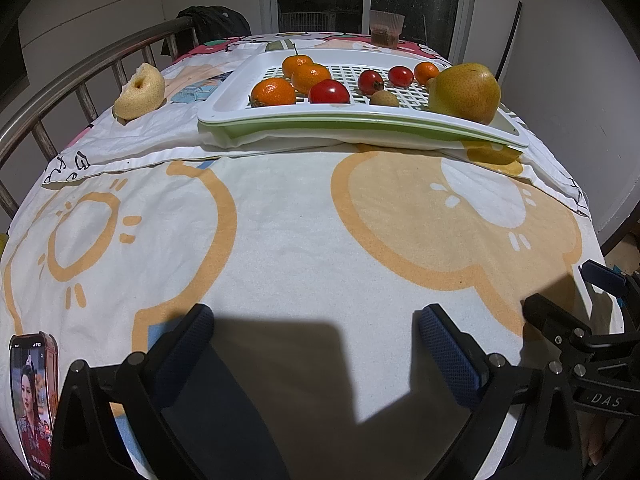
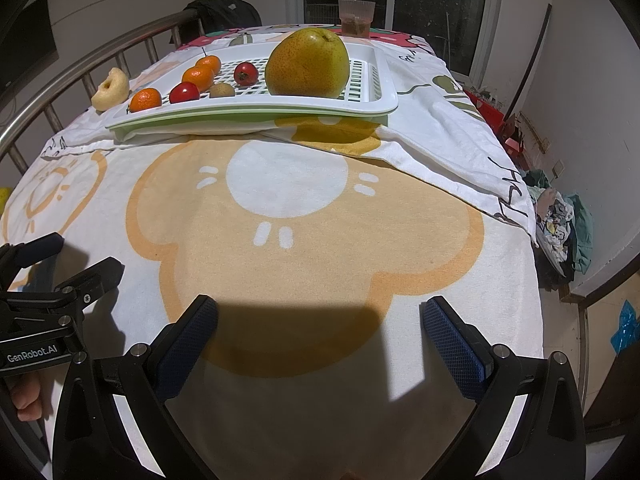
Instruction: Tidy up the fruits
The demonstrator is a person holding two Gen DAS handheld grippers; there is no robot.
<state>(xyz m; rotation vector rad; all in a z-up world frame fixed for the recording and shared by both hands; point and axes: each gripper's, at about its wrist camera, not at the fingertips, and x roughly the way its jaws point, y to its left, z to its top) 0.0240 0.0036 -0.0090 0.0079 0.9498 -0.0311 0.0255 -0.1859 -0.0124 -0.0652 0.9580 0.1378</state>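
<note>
Fruits on white tray, both grippers open

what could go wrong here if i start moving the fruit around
The tray sits on bunched cloth and its right corner overhangs, so pressing there may tip it. The big pear stands near that right end; a nudge could roll it into the small fruit or off. Both grippers, left and right, are open and side by side, so they may collide.
</note>
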